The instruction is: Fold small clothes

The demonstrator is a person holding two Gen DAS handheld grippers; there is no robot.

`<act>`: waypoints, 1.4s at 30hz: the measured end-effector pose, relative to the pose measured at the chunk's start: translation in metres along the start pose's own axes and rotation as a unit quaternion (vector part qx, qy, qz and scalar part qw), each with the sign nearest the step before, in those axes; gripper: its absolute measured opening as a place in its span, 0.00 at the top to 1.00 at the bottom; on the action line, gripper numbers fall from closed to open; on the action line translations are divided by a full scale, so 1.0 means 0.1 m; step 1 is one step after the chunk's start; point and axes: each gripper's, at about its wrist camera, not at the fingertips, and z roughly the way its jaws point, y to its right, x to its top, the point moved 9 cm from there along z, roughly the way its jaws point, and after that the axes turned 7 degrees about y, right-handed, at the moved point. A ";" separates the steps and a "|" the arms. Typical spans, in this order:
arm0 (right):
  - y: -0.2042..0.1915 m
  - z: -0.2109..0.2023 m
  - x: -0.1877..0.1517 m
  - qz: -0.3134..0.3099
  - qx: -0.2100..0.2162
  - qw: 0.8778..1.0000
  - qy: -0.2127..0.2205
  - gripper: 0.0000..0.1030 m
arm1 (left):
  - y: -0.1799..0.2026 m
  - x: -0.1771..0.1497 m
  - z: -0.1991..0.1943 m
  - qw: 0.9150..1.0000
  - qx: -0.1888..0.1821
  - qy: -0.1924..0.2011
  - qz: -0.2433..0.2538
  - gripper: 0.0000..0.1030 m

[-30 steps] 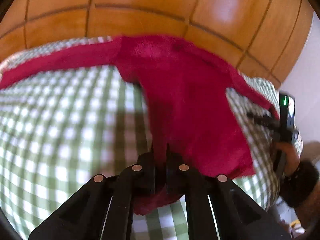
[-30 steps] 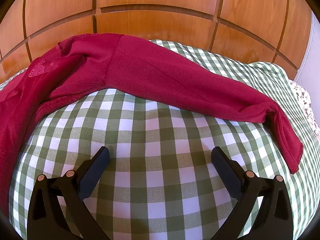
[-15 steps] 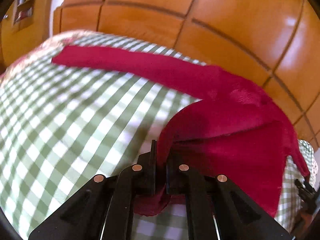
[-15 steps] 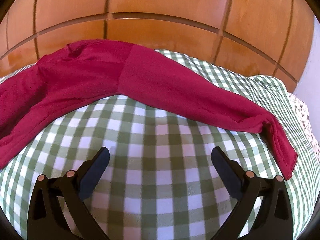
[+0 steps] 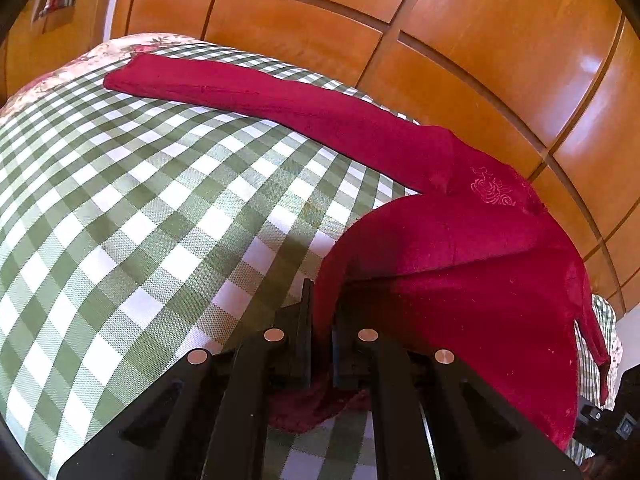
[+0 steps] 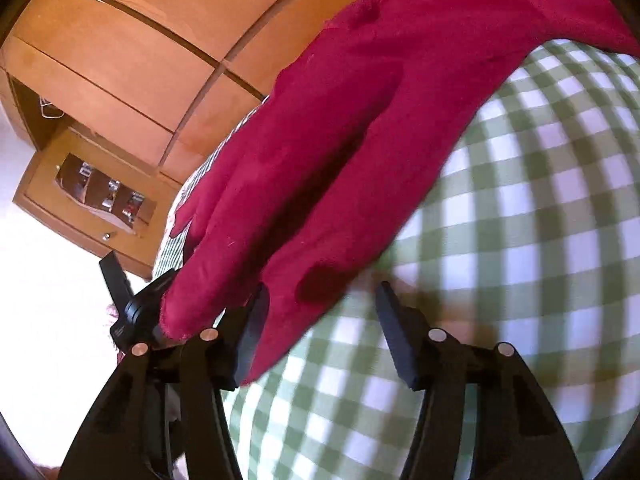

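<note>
Left hand-held gripper pinches red garment; right hand-held gripper spread; only left view shows sleeve.

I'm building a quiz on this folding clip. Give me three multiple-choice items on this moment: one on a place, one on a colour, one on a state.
1. Where does the long sleeve lie?
A. Stretched over the checked cloth
B. Inside a drawer
C. On the floor

2. What colour is the garment?
A. Blue
B. Dark red
C. Yellow

3. How is the left gripper?
A. Wide open above the cloth
B. Shut on nothing
C. Shut on the garment

Answers:
1 A, the sleeve runs flat across the green and white checks in the left wrist view.
2 B, the fabric is dark red in both views.
3 C, red fabric is pinched between its closed fingers, while the right gripper stands open.
</note>
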 end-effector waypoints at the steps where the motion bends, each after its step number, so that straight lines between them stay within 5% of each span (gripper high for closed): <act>1: -0.05 0.04 -0.01 -0.002 0.006 1.000 -0.002 0.46 | 0.00 0.00 0.00 1.000 0.002 0.001 0.002 0.94; 4: -0.15 0.15 0.00 -0.018 -0.002 1.000 -0.001 0.51 | 0.02 0.00 0.00 1.000 0.005 0.002 0.006 0.94; 5: -0.16 0.17 -0.03 -0.024 -0.002 1.000 -0.002 0.58 | 0.02 0.00 0.00 1.000 0.005 0.003 0.005 0.94; 6: -0.15 0.19 -0.05 -0.023 -0.001 1.000 -0.007 0.80 | 0.02 0.00 0.00 1.000 0.004 0.002 0.005 0.94; 7: -0.13 0.21 -0.08 -0.014 0.002 1.000 -0.013 0.89 | 0.02 -0.01 0.00 1.000 0.004 0.003 0.004 0.94; 9: -0.07 0.15 -0.09 0.013 0.022 1.000 -0.005 0.91 | 0.03 -0.01 -0.01 1.000 0.004 0.003 0.006 0.94; 17: 0.01 -0.42 0.00 -0.019 0.023 0.999 0.026 0.92 | 0.12 -0.13 -0.19 1.000 -0.004 -0.014 0.028 0.94; 24: 0.29 -0.90 0.01 0.012 0.032 0.999 0.037 0.92 | 0.26 -0.37 -0.54 0.998 -0.032 -0.022 0.053 0.94; 34: 0.75 -1.65 -0.07 0.087 0.036 0.994 0.049 0.93 | 0.45 -0.80 -1.09 0.989 -0.111 -0.093 0.043 0.94; 42: 0.76 -1.85 -0.18 0.080 0.039 0.996 0.029 0.93 | 0.37 -1.05 -1.40 0.983 -0.126 -0.133 0.028 0.94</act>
